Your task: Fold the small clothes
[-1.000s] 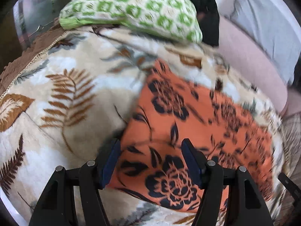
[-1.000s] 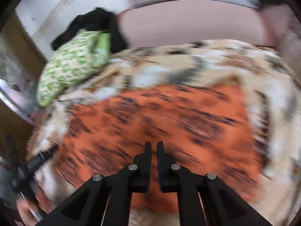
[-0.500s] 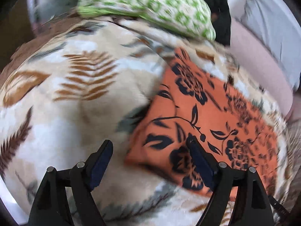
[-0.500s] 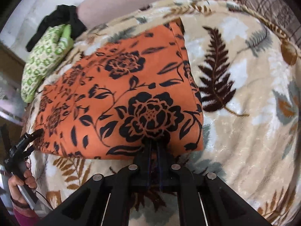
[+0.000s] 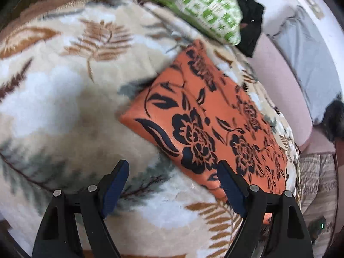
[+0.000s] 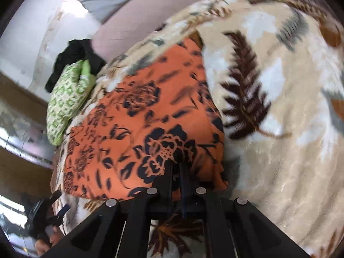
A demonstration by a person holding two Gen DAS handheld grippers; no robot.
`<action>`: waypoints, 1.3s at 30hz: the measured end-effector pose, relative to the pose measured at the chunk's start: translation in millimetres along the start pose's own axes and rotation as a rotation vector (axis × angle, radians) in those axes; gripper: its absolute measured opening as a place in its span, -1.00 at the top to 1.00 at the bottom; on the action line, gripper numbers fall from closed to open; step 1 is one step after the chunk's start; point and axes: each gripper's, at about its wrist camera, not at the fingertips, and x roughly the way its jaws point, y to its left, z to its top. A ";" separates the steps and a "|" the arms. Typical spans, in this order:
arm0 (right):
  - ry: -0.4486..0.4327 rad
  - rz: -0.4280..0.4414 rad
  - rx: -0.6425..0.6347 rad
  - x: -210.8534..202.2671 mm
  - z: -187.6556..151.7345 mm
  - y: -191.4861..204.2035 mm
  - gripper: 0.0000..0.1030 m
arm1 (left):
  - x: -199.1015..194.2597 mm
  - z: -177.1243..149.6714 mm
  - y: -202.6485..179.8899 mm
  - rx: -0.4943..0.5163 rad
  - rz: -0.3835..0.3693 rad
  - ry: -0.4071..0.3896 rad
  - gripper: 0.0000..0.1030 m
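- Opening on the left side: left gripper (image 5: 172, 185) has just been spreading its jaws; a second ago its pads bracketed the near edge of the orange floral garment (image 5: 206, 129), now nothing sits between them, only fern-print blanket (image 5: 64, 99).
- Left gripper now stands spread wide, off the garment's near-left corner; its right pad (image 5: 231, 190) overlaps the near edge of the cloth in the view, contact not clear.
- Compared with a second ago, the garment has slid from centre frame to the right in the left wrist view; the left hand has shifted left, away from the cloth.
- Right gripper (image 6: 176, 169): jaws pressed together, pinching the garment at its near edge close to the right corner. Cloth bunches up around the tips. A second ago the same jaws were together above the cloth, with blur hiding any grip.
- Garment location: lying on the blanket on the bed, folded to a rough rectangle, long axis running toward the green patterned pillow (image 5: 193, 6) and the black cloth (image 5: 249, 15) at the far end.
- Reading: the left release suggests one fold step is laid; the right pinch looks like the start of the next fold or a straightening tug.
- Risk: pulling from one corner alone may skew the rectangle.
- Person's hand (image 6: 46, 240) visible at lower left of the right wrist view, holding the left tool.
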 end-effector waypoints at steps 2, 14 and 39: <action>-0.044 0.060 -0.001 -10.6 0.6 2.5 0.86 | 8.3 1.8 0.0 -0.044 -0.002 -0.015 -0.64; 0.108 0.139 0.109 33.3 -0.1 -0.6 0.85 | 24.4 18.7 -9.9 -0.115 0.010 -0.109 0.20; -0.087 0.216 0.198 -37.7 26.0 -46.7 0.86 | -59.0 -31.8 -204.7 0.416 -0.038 -0.305 0.84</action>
